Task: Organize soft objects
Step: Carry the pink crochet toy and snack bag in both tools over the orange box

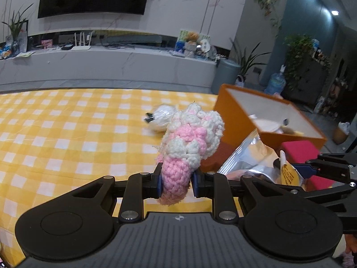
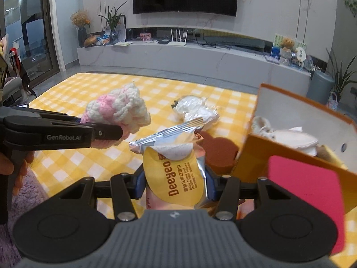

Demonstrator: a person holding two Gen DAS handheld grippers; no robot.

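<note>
My left gripper (image 1: 176, 182) is shut on a pink and white crocheted toy (image 1: 191, 140), held up above the yellow checked cloth (image 1: 67, 134). In the right wrist view the same toy (image 2: 116, 111) sticks out of the left gripper (image 2: 111, 134) at the left. My right gripper (image 2: 175, 185) is shut on a silver wet-wipes pack (image 2: 174, 169) with a yellow flap; this pack (image 1: 256, 158) also shows at the right of the left wrist view. An open orange box (image 2: 296, 143) with pale soft things inside stands to the right.
A clear bag holding a white soft item (image 2: 194, 109) lies on the cloth beyond both grippers. A brown round-lobed object (image 2: 218, 151) sits by the box's near corner. A pink-red block (image 2: 305, 192) is against the box front. A hand (image 2: 20, 172) holds the left gripper over a purple fluffy surface (image 2: 26, 196).
</note>
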